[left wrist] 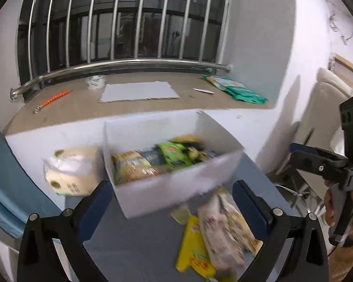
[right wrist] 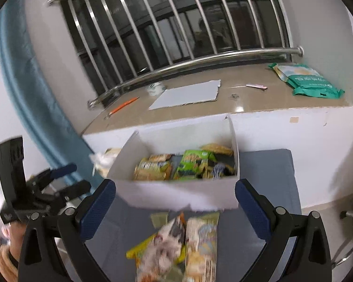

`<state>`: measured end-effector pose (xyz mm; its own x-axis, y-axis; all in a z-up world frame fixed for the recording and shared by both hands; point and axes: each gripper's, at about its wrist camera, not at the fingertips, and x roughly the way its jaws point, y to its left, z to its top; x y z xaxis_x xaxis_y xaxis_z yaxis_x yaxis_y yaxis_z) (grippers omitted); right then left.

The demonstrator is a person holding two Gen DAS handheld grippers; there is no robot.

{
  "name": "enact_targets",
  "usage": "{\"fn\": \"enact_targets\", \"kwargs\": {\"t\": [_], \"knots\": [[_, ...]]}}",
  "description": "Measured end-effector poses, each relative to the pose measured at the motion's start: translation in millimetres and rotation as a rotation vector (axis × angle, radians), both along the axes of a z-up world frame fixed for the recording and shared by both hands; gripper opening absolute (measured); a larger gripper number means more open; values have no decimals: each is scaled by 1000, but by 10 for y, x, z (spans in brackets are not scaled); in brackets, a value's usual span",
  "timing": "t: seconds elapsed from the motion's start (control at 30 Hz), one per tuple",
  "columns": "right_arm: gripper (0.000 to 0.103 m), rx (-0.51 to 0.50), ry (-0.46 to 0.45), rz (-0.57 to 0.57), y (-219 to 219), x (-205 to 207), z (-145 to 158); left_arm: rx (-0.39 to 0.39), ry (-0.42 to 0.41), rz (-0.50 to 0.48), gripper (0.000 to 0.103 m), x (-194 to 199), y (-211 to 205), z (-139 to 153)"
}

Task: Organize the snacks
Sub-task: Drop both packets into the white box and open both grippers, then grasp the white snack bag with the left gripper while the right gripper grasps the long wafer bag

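**Above the grey table, both grippers spread wide over the snacks**

Over the near part of the grey table [left wrist: 134,246], the left gripper [left wrist: 171,199] pointed forward and slanted down, its blue-padded fingers [left wrist: 95,209] spread as wide as they go, with nothing between them. Beyond the fingertips stood the white box [left wrist: 167,188], against the table's far edge below the window ledge [left wrist: 82,108], with snack packets [left wrist: 153,159] packed inside it. Loose snack packets [left wrist: 221,232] lay in a small heap on the table just before the box's near wall, toward the right finger. A cream-coloured bag [left wrist: 70,171] sat just beside the box on its left.

To the right, a hand [left wrist: 341,209] held the right gripper [right wrist: 175,202] at a similar downward slant, side by side with the left one and apart from it. Its fingers [right wrist: 251,209] were likewise fully parted and empty, framing the box's near wall and the loose packets below. Both views were blurred.
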<state>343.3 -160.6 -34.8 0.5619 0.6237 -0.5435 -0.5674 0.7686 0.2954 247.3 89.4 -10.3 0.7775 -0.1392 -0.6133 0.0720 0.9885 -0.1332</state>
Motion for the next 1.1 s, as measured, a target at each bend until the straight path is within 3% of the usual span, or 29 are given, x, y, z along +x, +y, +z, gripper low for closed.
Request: {"fn": "enact_targets", "kwargs": {"t": [0.2,0.47,0.6,0.73,0.9,0.97,1.03,1.1], "knots": [[103,-46,-21,15,-246,-618,-291,10,77,-106,103,-395,-379,-397],[103,-12,13,-55,-689,-1150,-662,-44,217,-123,103,-111,-678,-811],[103,-39,-5,-92,-793,-1336,-719,13,303,-85,103,195,-844,-1032],[103,-73,-11,-119,-855,-1418,-793,128,370,-57,103,443,-1016,-1267],[103,-79,3,-130,-933,-1401,-852,157,416,-93,101,580,-1124,-1493],[103,-74,12,-133,-955,-1382,-870,127,420,-120,72,586,-1103,-1547],[103,-71,25,-135,-969,-1364,-897,74,395,-133,53,553,-1043,-1483],[103,-71,29,-135,-972,-1357,-916,44,371,-142,47,507,-993,-1416]]}}
